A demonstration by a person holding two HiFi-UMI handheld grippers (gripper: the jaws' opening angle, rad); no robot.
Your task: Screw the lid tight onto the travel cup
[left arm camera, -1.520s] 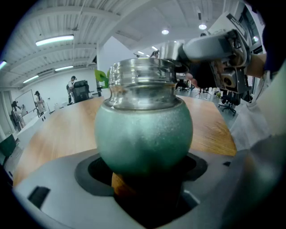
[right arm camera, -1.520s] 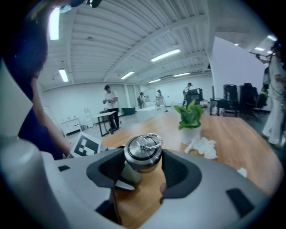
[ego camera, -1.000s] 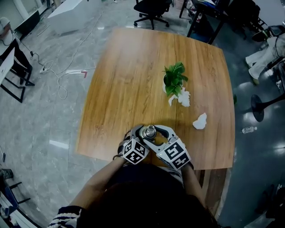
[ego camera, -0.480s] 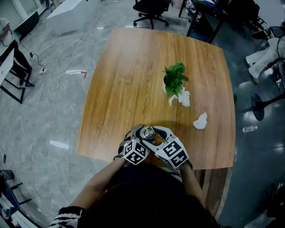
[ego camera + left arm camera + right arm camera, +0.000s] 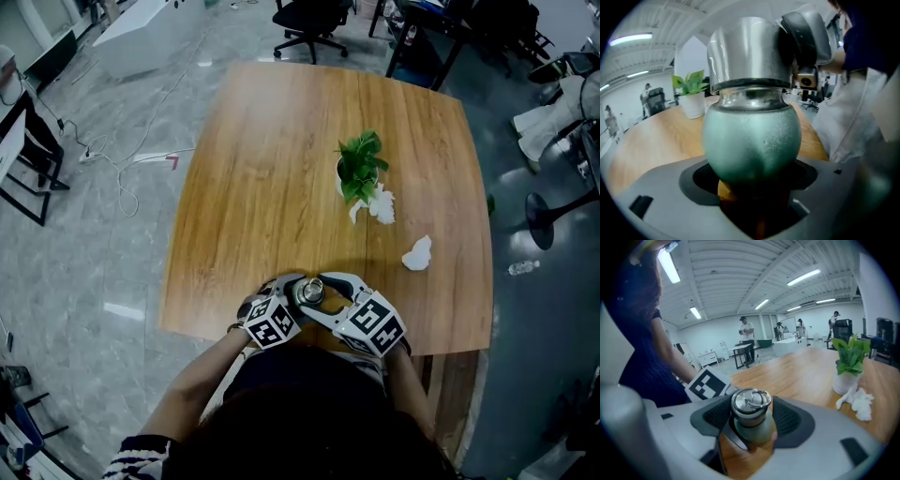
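Observation:
A green travel cup [image 5: 310, 294] with a steel lid [image 5: 311, 288] stands upright near the table's front edge. In the left gripper view its round green body [image 5: 751, 140] fills the space between the jaws, and my left gripper [image 5: 752, 190] is shut on it low down. The steel lid [image 5: 747, 51] sits on top, with one of the right gripper's fingers [image 5: 806, 35] against its side. In the right gripper view the lid [image 5: 750, 404], topped by a ring, is held between the dark pads [image 5: 790, 420]. My right gripper [image 5: 751, 417] is shut on it.
The wooden table [image 5: 262, 169] carries a small potted plant [image 5: 359, 169] in a white pot, with crumpled tissue [image 5: 380, 206] beside it and another wad [image 5: 417, 253] to the right. An office chair [image 5: 309, 23] stands beyond the far edge.
The cup and both grippers have shifted slightly toward the near table edge. The two marker cubes now stand a little farther apart.

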